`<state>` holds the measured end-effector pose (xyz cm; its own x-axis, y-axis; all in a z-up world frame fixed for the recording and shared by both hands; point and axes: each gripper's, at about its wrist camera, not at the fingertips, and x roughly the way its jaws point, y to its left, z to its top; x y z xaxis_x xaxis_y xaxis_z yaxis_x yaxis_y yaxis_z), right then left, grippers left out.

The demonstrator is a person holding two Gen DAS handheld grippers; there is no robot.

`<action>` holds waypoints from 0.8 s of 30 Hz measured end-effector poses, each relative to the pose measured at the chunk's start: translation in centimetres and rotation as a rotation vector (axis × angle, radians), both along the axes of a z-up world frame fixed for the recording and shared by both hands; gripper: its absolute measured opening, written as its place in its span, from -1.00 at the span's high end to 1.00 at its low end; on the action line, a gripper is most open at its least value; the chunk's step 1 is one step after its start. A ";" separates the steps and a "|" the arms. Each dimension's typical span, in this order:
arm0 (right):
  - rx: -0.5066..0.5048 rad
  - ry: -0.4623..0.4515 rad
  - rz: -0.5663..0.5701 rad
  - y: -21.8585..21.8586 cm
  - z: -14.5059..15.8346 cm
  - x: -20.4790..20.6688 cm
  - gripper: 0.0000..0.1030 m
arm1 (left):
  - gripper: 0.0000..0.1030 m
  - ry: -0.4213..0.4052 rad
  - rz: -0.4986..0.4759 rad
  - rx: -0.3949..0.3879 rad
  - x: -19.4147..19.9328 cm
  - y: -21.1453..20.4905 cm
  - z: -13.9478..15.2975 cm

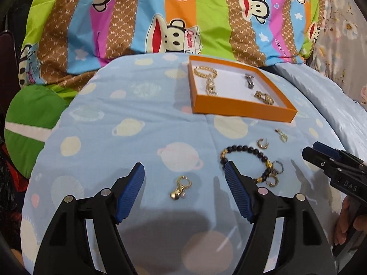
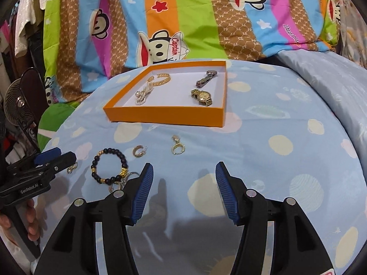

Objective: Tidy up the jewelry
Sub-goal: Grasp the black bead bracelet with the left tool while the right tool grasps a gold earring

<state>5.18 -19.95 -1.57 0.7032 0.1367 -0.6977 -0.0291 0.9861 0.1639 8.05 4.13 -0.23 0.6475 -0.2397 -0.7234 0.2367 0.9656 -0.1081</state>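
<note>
We list a shallow orange cardboard tray [image 2: 160, 115] lined white, pale blue planet-print bedsheet [image 2: 263, 151], rainbow-striped cartoon-monkey quilt [image 2: 195, 23], black-and-gold beaded bracelet [image 2: 109, 166].

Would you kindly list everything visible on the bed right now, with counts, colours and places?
Orange box: one, white inside, far side of the blue sheet.
Watches: two, gold and dark, box's right half.
Gold bracelet: one, box's left half.
Pearl piece: one, whitish, beside the bracelet.
Beaded bracelet: one, dark with gold, on the sheet.
Earrings and small rings: several, gold or silver, loose on the sheet.
Striped monkey quilt: one, behind.
Left gripper: open, over a gold earring.
Right gripper: open, empty.
</note>
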 end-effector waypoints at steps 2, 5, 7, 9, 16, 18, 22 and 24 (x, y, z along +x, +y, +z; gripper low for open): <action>-0.002 -0.001 0.004 0.1 0.0 0.0 -0.09 | -0.36 0.015 -0.009 -0.010 -0.2 0.3 -0.2; -0.005 0.012 0.003 0.2 -0.2 0.2 -0.09 | -0.36 0.010 -0.011 -0.010 -0.3 0.2 -0.2; 0.001 0.016 -0.003 0.0 -0.2 0.5 -0.09 | -0.36 0.011 -0.025 -0.016 -0.1 -0.3 -0.1; 0.014 0.021 -0.018 -0.4 -0.3 0.6 -0.09 | -0.36 0.013 -0.050 -0.026 0.1 -1.1 0.1; -0.023 0.015 -0.032 -0.3 0.3 1.3 -0.09 | -0.36 0.071 -0.127 0.048 2.8 -5.4 -0.8; -0.037 0.024 -0.009 0.1 0.6 1.9 -0.09 | -0.32 0.092 -0.115 0.066 3.7 -6.0 -1.5; -0.063 0.044 0.044 1.3 0.5 3.8 -0.09 | 0.11 0.069 -0.127 0.074 3.7 -6.2 -1.4; -0.075 0.050 0.051 1.7 0.2 4.6 -0.06 | 0.47 0.067 -0.141 0.058 3.6 -6.1 -1.3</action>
